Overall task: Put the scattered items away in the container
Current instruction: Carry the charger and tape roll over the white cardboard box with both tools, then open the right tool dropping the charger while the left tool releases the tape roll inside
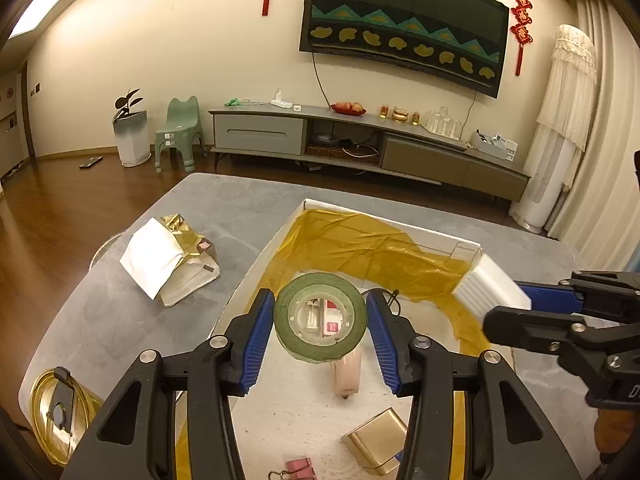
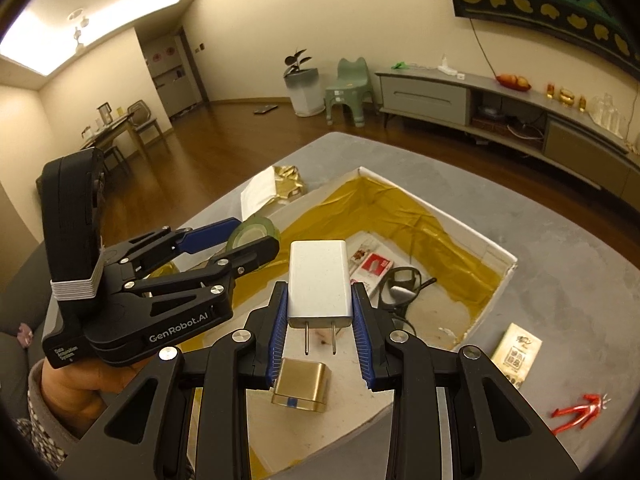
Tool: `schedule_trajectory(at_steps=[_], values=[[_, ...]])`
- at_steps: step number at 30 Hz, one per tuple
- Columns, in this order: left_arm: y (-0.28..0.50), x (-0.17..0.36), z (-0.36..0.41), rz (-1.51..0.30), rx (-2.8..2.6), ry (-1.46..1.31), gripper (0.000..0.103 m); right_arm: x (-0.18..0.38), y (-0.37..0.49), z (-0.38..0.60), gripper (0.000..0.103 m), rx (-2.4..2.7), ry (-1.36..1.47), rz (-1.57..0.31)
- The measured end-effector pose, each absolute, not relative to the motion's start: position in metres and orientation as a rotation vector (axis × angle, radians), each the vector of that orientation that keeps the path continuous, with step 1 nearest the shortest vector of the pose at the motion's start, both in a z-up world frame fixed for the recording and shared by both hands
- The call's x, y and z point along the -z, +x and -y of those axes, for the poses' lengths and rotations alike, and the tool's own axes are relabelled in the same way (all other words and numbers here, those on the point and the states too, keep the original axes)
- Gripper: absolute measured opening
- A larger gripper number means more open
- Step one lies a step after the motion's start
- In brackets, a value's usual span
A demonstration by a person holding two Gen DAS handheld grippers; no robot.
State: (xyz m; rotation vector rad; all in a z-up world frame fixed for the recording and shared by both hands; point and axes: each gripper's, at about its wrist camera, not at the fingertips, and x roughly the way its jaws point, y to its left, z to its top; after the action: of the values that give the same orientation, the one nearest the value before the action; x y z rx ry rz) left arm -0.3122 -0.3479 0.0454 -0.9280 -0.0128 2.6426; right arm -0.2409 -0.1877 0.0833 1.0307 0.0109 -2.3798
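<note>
Between the blue pads of my left gripper (image 1: 320, 297) sits a green tape roll (image 1: 316, 354), held above the white box (image 1: 264, 260) lined with gold foil. In the right wrist view that same left gripper (image 2: 256, 236) hangs over the box's left wall with the tape roll (image 2: 260, 226) in it. My right gripper (image 2: 319, 292) is shut on a white charger plug (image 2: 320, 280), prongs facing the camera, above the box (image 2: 496, 258). From the left wrist view the right gripper (image 1: 504, 304) and charger (image 1: 492, 288) hover at the box's right side.
Inside the box lie a gold metal case (image 2: 302, 386), glasses (image 2: 400, 280), card packets (image 2: 372, 266), a pink roll (image 1: 346, 372) and a pink clip (image 1: 300, 466). On the grey table are crumpled gold-and-white wrapping (image 1: 168, 260), a gold lid (image 1: 60, 412), a gold packet (image 2: 516, 354) and a red figure (image 2: 580, 410).
</note>
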Motion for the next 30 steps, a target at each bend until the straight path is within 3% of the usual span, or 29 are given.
schedule_trajectory(at_steps=[30], values=[[-0.320, -0.036, 0.355, 0.021, -2.626, -1.004, 0.049, -0.049, -0.269, 0.224, 0.033, 2.335, 1.222, -0.066]])
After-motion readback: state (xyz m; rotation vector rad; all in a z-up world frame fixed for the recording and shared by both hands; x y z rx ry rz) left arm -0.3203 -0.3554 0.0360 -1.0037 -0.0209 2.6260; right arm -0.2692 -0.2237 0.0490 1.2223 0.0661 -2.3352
